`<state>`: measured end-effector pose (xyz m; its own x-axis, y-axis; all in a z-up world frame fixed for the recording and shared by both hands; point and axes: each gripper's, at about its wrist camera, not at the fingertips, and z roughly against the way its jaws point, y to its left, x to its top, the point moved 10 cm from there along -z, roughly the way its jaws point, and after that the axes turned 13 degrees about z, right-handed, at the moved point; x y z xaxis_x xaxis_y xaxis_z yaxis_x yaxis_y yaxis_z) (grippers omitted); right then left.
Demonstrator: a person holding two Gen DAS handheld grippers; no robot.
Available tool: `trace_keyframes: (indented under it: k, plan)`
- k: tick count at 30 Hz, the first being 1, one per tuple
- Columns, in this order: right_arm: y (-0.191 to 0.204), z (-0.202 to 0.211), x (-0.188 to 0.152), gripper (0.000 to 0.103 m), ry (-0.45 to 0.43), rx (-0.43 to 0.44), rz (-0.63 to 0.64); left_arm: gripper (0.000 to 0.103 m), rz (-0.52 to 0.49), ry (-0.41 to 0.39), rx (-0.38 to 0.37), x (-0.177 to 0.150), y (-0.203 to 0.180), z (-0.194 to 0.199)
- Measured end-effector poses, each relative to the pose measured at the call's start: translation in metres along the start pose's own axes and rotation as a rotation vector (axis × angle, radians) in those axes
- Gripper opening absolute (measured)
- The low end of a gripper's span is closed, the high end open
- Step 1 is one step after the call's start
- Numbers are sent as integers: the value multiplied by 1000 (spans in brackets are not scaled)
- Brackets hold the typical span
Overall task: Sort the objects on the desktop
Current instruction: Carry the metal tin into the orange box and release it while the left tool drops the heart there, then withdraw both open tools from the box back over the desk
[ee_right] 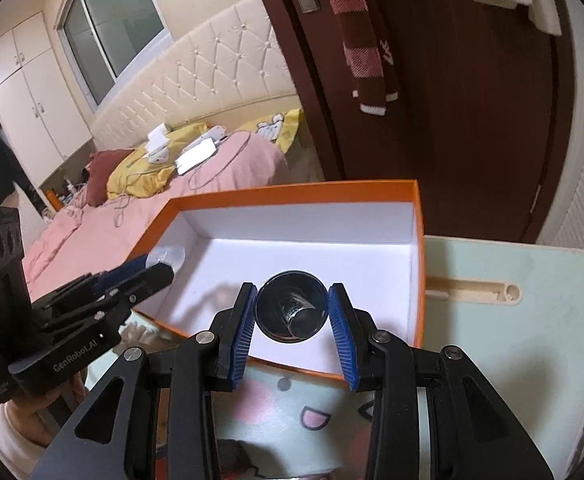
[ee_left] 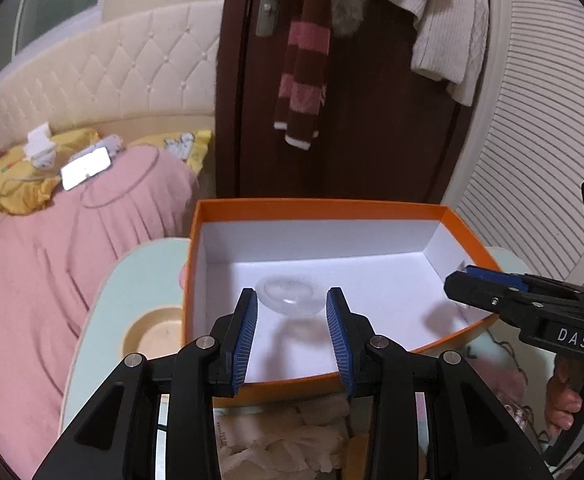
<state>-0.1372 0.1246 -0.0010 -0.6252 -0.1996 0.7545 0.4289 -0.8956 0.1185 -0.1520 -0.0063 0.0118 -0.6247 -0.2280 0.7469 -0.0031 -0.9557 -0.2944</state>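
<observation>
An orange box (ee_left: 319,206) (ee_right: 292,193) with a white inside stands on a mint-green lap table (ee_left: 132,280) (ee_right: 511,340). My left gripper (ee_left: 292,308) (ee_right: 163,269) hovers over the box's near left part, shut on a clear plastic dish (ee_left: 290,298) (ee_right: 168,255) whose shadow falls on the box floor. My right gripper (ee_right: 290,312) (ee_left: 457,280) reaches over the box's right rim. It is shut on a dark round cup (ee_right: 290,308), open mouth toward the camera, with both blue pads touching it. The cup is hidden in the left wrist view.
The table has a round recess (ee_left: 152,332) left of the box and a long slot (ee_right: 471,292) to its right. Crumpled pale tissue (ee_left: 292,440) lies before the box. A bed with a pink blanket (ee_left: 32,280) is at the left, a dark door (ee_left: 371,120) behind.
</observation>
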Motion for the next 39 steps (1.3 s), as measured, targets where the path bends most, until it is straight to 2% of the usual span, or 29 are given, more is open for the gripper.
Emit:
trace_keyframes:
  k: [2,5,7,18,24,29,39]
  plan:
    - [0,1,0,44,1,-7,2,43,9,0,-12,0,0,2]
    - [3,5,1,63,-18,12,-8,45,7,1,-10,-1,0,4]
    - [4,8,4,69,-35,14,-16,45,10,3,-8,-1,2,9]
    - [15,56,10,69,-113,40,-5,52,90,-68,-40,9,24,78]
    - [24,82,-7,69,-109,7,41,74,52,-80,0,-6,30,117]
    - [34,96,-44,69,-60,-25,66,76,64,-15,12,-46,36,126]
    - [29,101,-125,69,72,-142,67,76,27,109,105,-111,39,97]
